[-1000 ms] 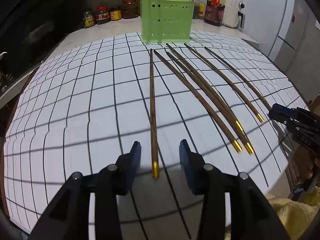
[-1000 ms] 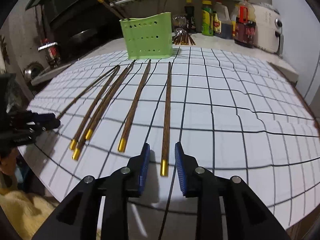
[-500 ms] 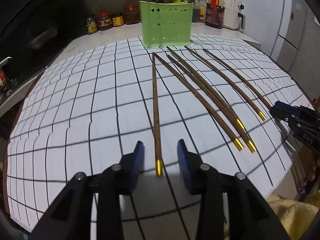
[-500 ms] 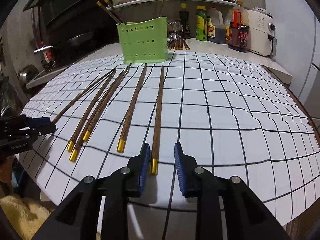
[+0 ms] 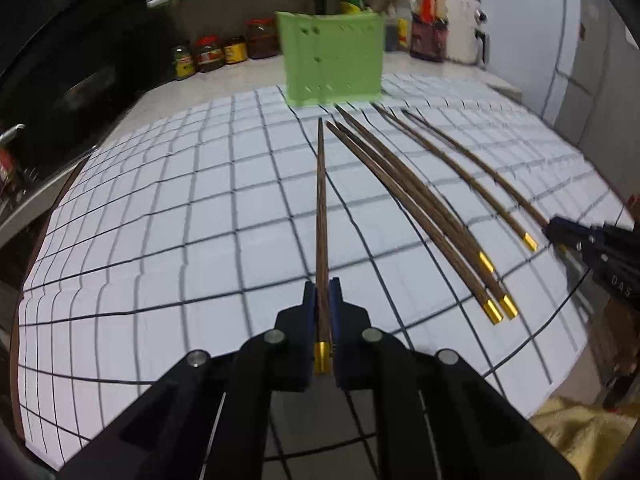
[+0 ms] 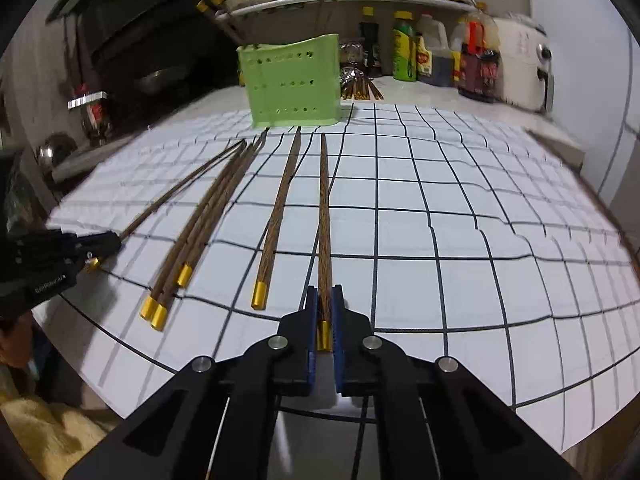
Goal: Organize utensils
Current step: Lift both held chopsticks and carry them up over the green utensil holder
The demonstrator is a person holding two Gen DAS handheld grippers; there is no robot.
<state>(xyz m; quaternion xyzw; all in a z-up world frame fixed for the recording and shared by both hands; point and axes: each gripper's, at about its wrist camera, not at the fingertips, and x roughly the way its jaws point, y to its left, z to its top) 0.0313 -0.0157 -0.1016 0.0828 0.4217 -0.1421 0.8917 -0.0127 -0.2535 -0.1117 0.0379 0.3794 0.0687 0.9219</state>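
Up close, the left gripper (image 5: 323,294) is clenched on the gold-capped end of one wooden chopstick (image 5: 321,200), its two blue-padded fingers pressed against either side of the shaft, and the stick runs straight ahead toward the holder. The right gripper (image 6: 325,298) is likewise clamped on a second chopstick (image 6: 325,220) just above its gold cap. Six chopsticks in all are fanned out on the white grid mat (image 6: 480,220): the two gripped ones are the outermost of the row, and four loose chopsticks (image 6: 276,216) lie between them. Of those four, one lies alone just beside the right gripper's stick, and three lie bunched together, touching or crossing, with their gold caps near the mat's front edge. All six narrow ends point at the green perforated holder (image 6: 294,88), which stands upright at the far edge of the mat. At least four gold-capped sticks stand in it, leaning outward. Behind the holder another bundle of chopsticks (image 6: 362,88) lies on the counter; their number cannot be made out. In the left wrist view four jars (image 5: 208,54) stand in a row on the counter left of the holder. A yellow towel (image 5: 580,432) lies below the mat's near edge.
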